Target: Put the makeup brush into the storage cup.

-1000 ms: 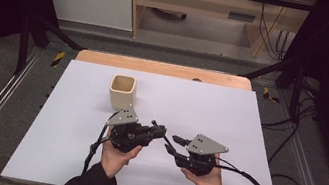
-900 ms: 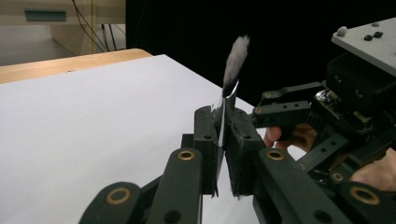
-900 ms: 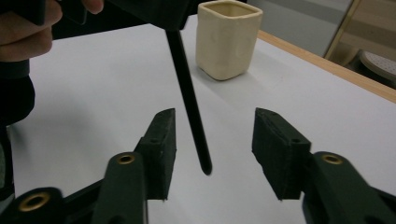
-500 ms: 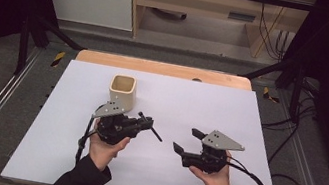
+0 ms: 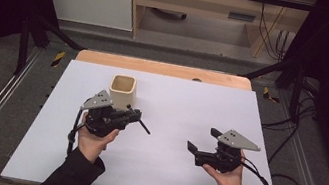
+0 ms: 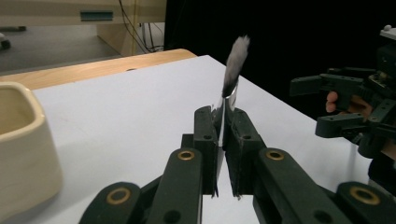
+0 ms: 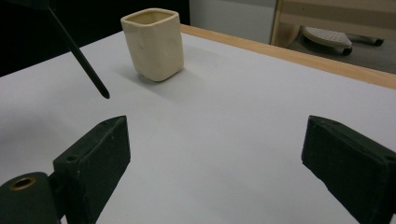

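**A:** ok so what's the left gripper (image 5: 134, 116) actually doing here? Looks clenched to me.

**B:** Yeah, jaws clamped tight on a thin brush (image 6: 229, 88). In the left gripper view the metal ferrule sits right between the pads and the pale bristle tuft sticks out past the jaw tips, angled up and away from the gripper.

**A:** And the handle?

**B:** Dark and skinny, it pokes out the other side. From the high view the brush's long axis runs across the jaws rather than along them, the handle end slanting down toward the white tabletop (image 5: 179, 176) and toward the right gripper (image 5: 198, 151). The right gripper view catches that handle tip hanging in the air above the table, not touching it.

**A:** Right gripper holding anything?

**B:** Nope, released. Its jaws have just been opening and stand wide apart with nothing between them, just bare table.

**A:** What's nearby?

**B:** A cream cup (image 5: 123, 90), upright, just beyond the left gripper, close but not touching. The right gripper is well apart from it. Wooden table edge (image 5: 164, 68) beyond that.
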`<action>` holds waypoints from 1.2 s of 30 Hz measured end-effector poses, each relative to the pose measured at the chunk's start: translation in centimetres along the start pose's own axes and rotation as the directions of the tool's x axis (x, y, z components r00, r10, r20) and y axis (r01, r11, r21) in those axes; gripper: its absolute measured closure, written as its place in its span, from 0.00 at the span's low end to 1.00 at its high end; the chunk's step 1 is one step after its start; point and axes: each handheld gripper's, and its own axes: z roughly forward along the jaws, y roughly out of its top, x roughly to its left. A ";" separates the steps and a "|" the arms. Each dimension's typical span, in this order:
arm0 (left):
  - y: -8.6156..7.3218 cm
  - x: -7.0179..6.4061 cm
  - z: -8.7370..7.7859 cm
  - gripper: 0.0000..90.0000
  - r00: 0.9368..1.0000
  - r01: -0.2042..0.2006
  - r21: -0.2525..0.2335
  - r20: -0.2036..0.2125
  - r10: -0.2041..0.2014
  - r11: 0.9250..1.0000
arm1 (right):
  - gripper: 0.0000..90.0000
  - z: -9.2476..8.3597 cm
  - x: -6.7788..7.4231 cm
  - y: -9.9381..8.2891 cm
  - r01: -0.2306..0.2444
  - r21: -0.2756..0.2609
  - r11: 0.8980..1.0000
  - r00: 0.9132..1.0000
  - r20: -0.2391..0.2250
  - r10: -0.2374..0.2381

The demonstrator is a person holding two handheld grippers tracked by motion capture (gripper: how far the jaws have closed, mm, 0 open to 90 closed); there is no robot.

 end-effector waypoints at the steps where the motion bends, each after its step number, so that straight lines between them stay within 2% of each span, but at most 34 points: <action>1: 0.1 0.1 -0.1 0.93 1.000 -0.001 0.000 -0.006 0.001 1.000 | 0.09 0.0 0.0 0.0 0.000 0.000 1.000 1.000 0.000 0.000; 12: 0.7 0.9 -1.4 0.93 0.998 -0.015 -0.004 -0.065 0.015 1.000 | 0.09 -0.8 -1.3 -0.2 -0.030 0.006 1.000 0.999 0.043 0.030; 25: 1.8 2.5 -2.6 0.93 0.990 -0.034 0.003 -0.139 0.034 0.999 | 0.09 -1.4 -2.2 -0.4 -0.038 0.013 0.999 0.996 0.077 0.037; 36: 2.2 3.0 -2.9 0.93 0.987 -0.033 0.008 -0.158 0.034 0.999 | 0.08 -1.4 -3.0 -0.9 -0.048 0.034 0.998 0.993 0.111 0.043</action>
